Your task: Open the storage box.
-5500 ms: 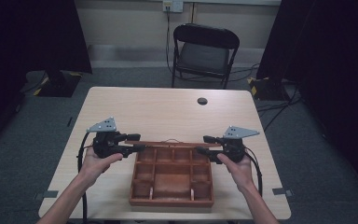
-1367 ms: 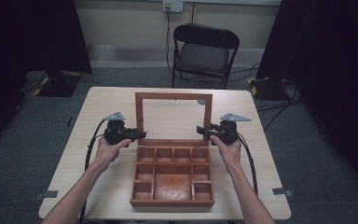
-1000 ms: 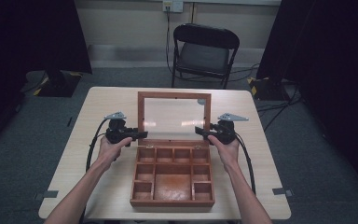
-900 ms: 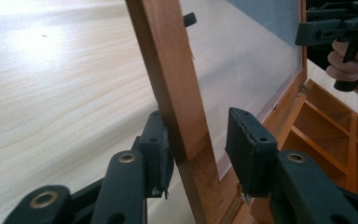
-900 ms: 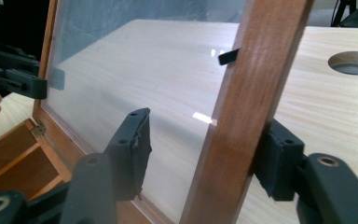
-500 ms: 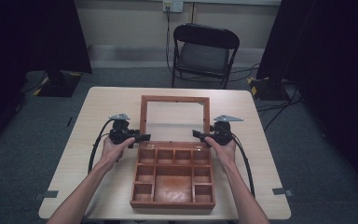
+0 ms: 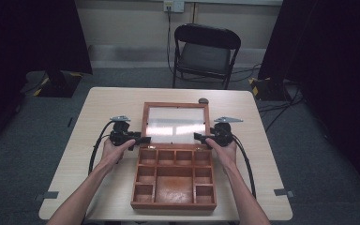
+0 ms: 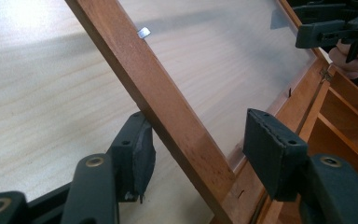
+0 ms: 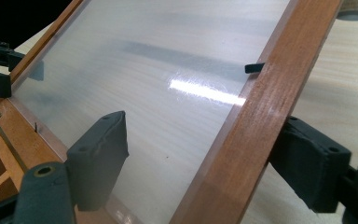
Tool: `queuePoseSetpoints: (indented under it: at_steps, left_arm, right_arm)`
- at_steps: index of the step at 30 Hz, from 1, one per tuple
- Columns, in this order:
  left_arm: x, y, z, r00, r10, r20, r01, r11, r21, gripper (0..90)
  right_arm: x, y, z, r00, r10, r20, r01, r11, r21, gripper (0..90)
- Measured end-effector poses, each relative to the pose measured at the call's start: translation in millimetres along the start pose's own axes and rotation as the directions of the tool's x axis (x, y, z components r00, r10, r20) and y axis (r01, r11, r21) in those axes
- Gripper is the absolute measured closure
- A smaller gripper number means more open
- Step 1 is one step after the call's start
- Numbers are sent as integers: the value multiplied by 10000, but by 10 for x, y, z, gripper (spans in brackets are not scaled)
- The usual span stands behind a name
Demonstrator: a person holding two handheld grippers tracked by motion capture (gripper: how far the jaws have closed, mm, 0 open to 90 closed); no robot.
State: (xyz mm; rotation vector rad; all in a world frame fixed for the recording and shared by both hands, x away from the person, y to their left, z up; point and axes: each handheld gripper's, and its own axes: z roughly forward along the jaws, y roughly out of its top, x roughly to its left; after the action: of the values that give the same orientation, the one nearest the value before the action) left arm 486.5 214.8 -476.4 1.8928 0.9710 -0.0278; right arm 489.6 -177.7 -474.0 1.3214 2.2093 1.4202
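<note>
Reddish-brown wood made up the compartmented box (image 7: pixel 173 180) that sat at the middle of the pale wooden worktop (image 7: pixel 103 108), nearer the person's edge. Its glass-panelled wooden lid (image 7: pixel 176 124) was swung back past upright on the far hinges and leaned away from the person, with the worktop's grain visible through the pane.

The left gripper (image 7: pixel 140 140) stood at the lid's left frame rail, low down near the hinge. In the left gripper view (image 8: pixel 196 149) its jaws had just been opening: the rail ran between them, one pad touching or just beside the wood and the other plainly clear over the glass, so no grip remained. The right gripper (image 7: pixel 199 137) was at the right frame rail at the same height. In the right gripper view (image 9: pixel 200 163) its jaws had also just been opening, with the rail between them; the pad over the glass stood apart from it, while the outer pad sat behind the rail, contact unclear.

A small dark round object (image 7: pixel 203 101) lay on the worktop just behind the lid's far right corner. Beyond the worktop stood a black folding chair (image 7: pixel 206 51) on grey carpet.
</note>
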Motion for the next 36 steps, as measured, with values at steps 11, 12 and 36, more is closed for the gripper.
queuePoseSetpoints:
  at_steps: [11,12,36]
  left_arm:
    - [33,-34,14,9994,-285,-179,286,9996,33,373]
    - [40,-41,17,9992,-351,-175,352,9994,44,367]
    - [6,-49,-141,9967,-399,-701,381,9989,-268,265]
  right_arm:
    - [-16,-42,9,9999,139,54,-142,9987,483,165]
    - [-21,-47,7,9998,205,53,-208,9983,539,159]
    - [-137,-129,-218,9985,537,82,-541,9974,485,184]
